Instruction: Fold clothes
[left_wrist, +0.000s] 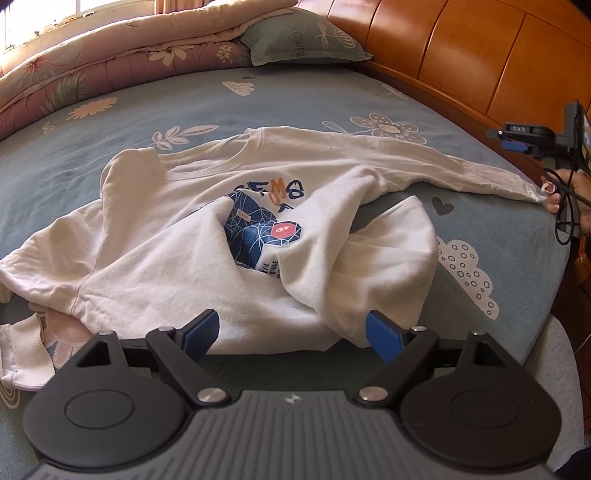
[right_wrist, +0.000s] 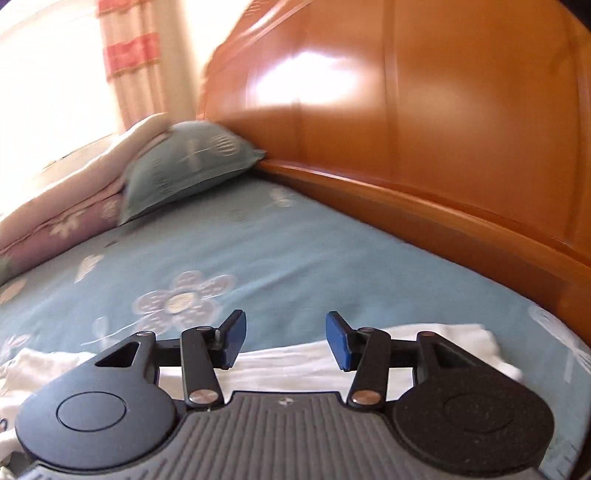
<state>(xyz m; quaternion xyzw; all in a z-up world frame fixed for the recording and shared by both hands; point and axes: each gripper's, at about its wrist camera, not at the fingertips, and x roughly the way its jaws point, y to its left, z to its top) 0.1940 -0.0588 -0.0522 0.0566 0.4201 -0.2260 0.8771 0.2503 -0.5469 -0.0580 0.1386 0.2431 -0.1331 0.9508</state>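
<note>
Left wrist view shows the whole white shirt (left_wrist: 207, 236) lying rumpled on the blue bed sheet (left_wrist: 295, 99), its blue picture half hidden by a fold. One long sleeve (left_wrist: 461, 170) reaches to the right edge of the bed. The left gripper (left_wrist: 291, 336) hangs over the shirt's near hem with its jaws wide apart and nothing in them. Far right, the right gripper (left_wrist: 532, 144) peeks in by a hand (left_wrist: 569, 199).

The right wrist view is blurry. It shows only a strip of that shirt (right_wrist: 295, 362) under the right gripper (right_wrist: 286, 339), whose jaws stand partly apart and empty. It also shows the green pillow (right_wrist: 188, 162) and wooden headboard (right_wrist: 443, 110).
</note>
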